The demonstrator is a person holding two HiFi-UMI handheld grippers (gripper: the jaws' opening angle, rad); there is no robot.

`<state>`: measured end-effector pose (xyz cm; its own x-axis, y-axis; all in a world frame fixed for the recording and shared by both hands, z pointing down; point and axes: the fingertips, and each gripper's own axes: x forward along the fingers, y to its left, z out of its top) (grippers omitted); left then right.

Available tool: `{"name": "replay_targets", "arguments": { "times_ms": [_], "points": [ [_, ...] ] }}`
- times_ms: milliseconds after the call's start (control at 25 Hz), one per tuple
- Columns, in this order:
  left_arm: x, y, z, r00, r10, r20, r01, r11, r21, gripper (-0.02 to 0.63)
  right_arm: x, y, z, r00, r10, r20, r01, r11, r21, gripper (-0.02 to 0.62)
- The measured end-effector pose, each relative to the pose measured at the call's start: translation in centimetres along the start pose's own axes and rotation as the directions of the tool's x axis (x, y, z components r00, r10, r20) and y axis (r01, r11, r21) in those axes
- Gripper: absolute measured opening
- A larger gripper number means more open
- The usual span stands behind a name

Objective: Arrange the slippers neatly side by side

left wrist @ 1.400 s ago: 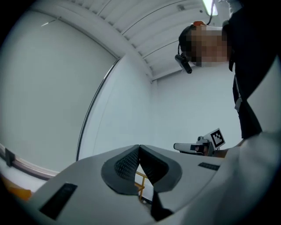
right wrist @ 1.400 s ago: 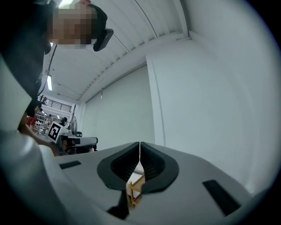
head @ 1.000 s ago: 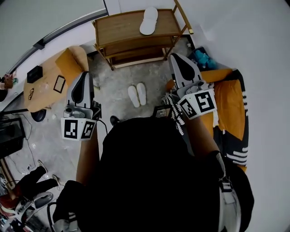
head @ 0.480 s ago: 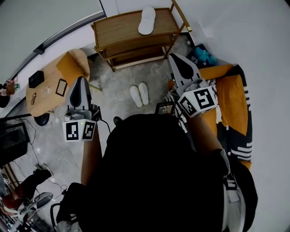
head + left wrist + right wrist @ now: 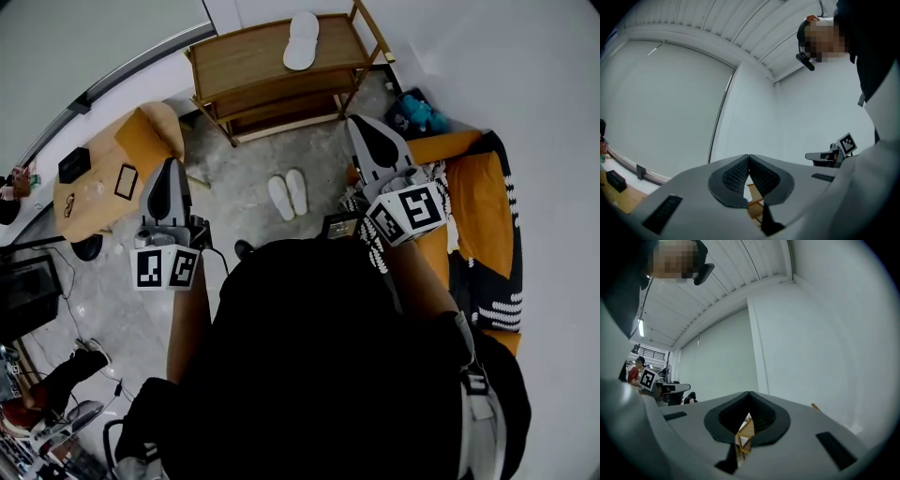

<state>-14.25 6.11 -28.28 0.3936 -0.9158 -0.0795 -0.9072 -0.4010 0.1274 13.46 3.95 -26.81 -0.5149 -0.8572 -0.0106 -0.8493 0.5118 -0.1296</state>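
Little changes: we keep our left gripper (image 5: 171, 167) and right gripper (image 5: 361, 127) closed and empty, while the slippers (image 5: 288, 195) lie side by side on the floor (image 5: 239, 183), seemingly already arranged.

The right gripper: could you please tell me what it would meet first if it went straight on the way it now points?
Probably the wooden shelf: the right gripper, shut and empty, aims at its right end, though depth is unclear.
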Motion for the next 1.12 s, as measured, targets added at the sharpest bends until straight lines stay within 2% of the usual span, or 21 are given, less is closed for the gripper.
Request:
{"name": "replay_targets", "arguments": {
  "times_ms": [200, 400, 680, 800, 960, 1120],
  "points": [
    [0.3, -1.0, -1.1, 1.0, -0.001, -0.031, 0.001, 1.0, -0.004, 0.017, -0.7, -0.9, -0.5, 1.0, 0.005, 0.007, -0.005, 1.0, 0.005, 0.032],
    [1.3, -3.5, -1.6, 0.998, 0.036, -0.047, -0.036, 0.999, -0.015, 0.017, -2.2, -4.3, -0.4, 0.999, 0.033, 0.028, -0.033, 0.999, -0.001, 0.032],
    [0.9, -8.3, -2.4, 0.984, 0.136, -0.118, -0.131, 0.99, 0.05, 0.017, -4.9, -6.4, -3.3, 0.983, 0.181, -0.031, -0.179, 0.982, 0.067, 0.032],
    [-0.4, -9.6, -2.2, 0.979, 0.155, -0.129, -0.15, 0.987, 0.052, 0.017, -5.9, -6.1, -3.7, 0.976, 0.212, -0.046, -0.209, 0.975, 0.072, 0.032],
    [-2.3, -11.3, -2.7, 0.984, 0.125, -0.129, -0.125, 0.992, 0.003, 0.017, -8.5, -4.5, -2.9, 0.977, 0.212, -0.032, -0.21, 0.976, 0.064, 0.032],
    [-5.1, -12.8, -2.3, 0.992, 0.065, -0.107, -0.063, 0.998, 0.022, 0.017, -11.8, -2.1, -3.4, 0.985, 0.17, -0.042, -0.167, 0.984, 0.054, 0.032]
  ]
}}
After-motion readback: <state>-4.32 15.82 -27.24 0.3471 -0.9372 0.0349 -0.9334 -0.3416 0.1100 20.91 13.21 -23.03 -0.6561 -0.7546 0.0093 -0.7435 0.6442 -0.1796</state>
